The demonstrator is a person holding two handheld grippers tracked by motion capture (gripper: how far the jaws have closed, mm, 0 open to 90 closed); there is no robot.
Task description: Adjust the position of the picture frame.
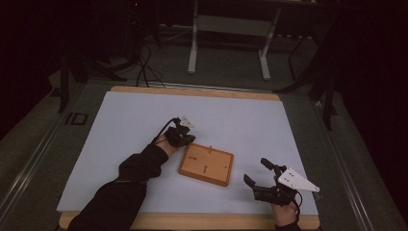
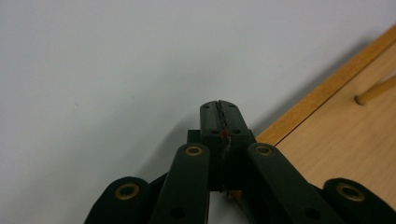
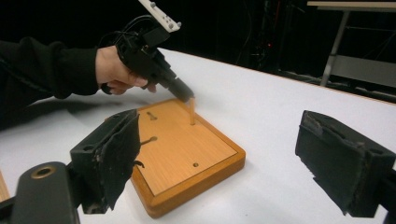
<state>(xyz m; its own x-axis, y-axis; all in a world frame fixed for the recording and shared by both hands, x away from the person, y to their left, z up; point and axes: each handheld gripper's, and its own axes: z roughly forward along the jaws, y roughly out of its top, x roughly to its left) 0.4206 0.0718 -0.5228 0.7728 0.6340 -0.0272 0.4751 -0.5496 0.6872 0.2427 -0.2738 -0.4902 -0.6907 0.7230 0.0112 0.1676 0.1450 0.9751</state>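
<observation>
A white-topped table (image 1: 144, 115) carries a flat rectangular wooden pegboard (image 1: 206, 164) near its front centre. The left gripper (image 3: 184, 94), jaws pressed together, sits at the board's far-left corner, just beside an upright thin wooden peg (image 3: 192, 112) standing in its hole. The right gripper (image 1: 256, 174), jaws wide apart, waits off the board's right edge, farther from the peg.

Left tool (image 1: 184, 138) at wooden board's (image 1: 207, 164) corner, right tool (image 1: 257, 174) open beside it

upright peg (image 3: 192, 112) on wooden board (image 1: 206, 165), open tabletop (image 1: 250, 120) around
</observation>
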